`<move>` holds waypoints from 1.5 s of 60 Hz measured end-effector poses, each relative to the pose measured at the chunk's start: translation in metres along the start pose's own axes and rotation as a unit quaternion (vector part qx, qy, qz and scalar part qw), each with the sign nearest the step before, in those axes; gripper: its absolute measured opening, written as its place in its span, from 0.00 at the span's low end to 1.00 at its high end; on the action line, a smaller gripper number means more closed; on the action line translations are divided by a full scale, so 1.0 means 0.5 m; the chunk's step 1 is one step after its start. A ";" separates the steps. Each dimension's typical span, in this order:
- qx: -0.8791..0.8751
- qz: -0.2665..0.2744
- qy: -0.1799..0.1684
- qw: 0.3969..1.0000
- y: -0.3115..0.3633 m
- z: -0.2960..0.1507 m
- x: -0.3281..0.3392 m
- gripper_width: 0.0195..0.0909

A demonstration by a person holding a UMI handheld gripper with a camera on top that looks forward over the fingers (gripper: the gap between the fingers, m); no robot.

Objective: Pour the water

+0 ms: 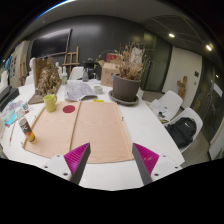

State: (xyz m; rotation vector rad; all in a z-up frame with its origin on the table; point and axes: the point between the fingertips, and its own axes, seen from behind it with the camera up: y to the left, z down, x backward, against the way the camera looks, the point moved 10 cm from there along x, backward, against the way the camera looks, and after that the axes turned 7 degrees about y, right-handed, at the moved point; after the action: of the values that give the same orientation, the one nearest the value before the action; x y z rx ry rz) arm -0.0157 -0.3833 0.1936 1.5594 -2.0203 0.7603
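Observation:
My gripper (111, 160) hovers over the near edge of a white table (150, 125), open, with nothing between its magenta pads (77, 157). Ahead of the fingers lies a tan mat (95, 130). Beyond it to the left stands a yellow-green cup (50, 101), and a round red coaster (69, 108) lies just right of the cup. A clear bottle (12, 115) stands at the table's far left edge. A smaller bottle with an orange band (27, 130) sits beside it on the mat's left border. All of these are well away from the fingers.
A large potted plant (126, 85) stands at the back right of the table, and papers (82, 90) lie behind the mat. A dried plant arrangement (46, 75) rises behind the cup. Chairs (182, 128) stand off the table's right side.

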 end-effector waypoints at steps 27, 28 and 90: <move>0.053 -0.142 0.000 0.989 0.408 0.056 0.036 0.93; 0.055 -0.147 -0.001 0.988 0.429 0.058 0.037 0.93; 0.009 -0.137 -0.110 0.984 0.808 -0.145 -0.148 0.08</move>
State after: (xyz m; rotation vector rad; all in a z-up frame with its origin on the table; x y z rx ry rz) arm -0.3875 -0.2011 0.1413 1.9553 -1.8919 0.5197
